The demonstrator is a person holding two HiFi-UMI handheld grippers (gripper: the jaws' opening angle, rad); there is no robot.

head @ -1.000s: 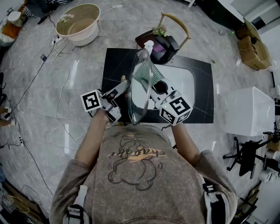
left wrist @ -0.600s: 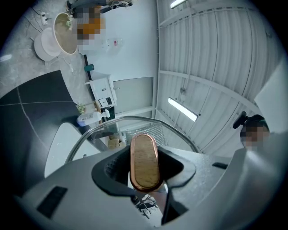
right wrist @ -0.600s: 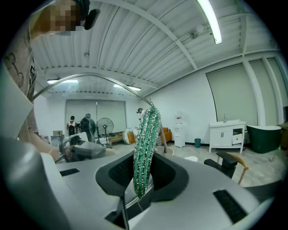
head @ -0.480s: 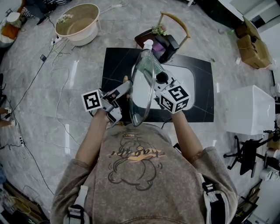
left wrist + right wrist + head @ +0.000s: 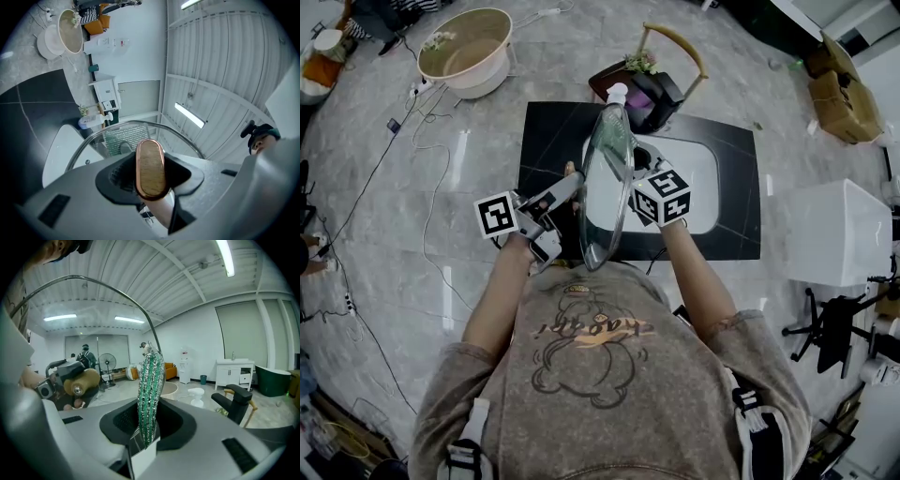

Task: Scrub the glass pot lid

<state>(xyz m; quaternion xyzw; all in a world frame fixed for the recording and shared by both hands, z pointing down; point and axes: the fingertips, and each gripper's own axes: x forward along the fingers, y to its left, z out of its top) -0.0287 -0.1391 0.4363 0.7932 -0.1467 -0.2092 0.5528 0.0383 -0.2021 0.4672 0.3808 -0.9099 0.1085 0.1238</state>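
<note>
Mid-frame, the left gripper [image 5: 572,182] clamps the knob [image 5: 151,168] of the glass lid [image 5: 598,225] and the right gripper [image 5: 631,172] pinches a green scouring pad [image 5: 150,394], so best press it flat while bracing the lid steady.

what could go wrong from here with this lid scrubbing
The round glass pot lid stands on edge in the air, held only by its oval wooden knob in the left tool; a sideways push might twist it loose and drop it onto the black worktop. The right tool pinches the green and silver scrub pad by one end, so it could slip out.
</note>
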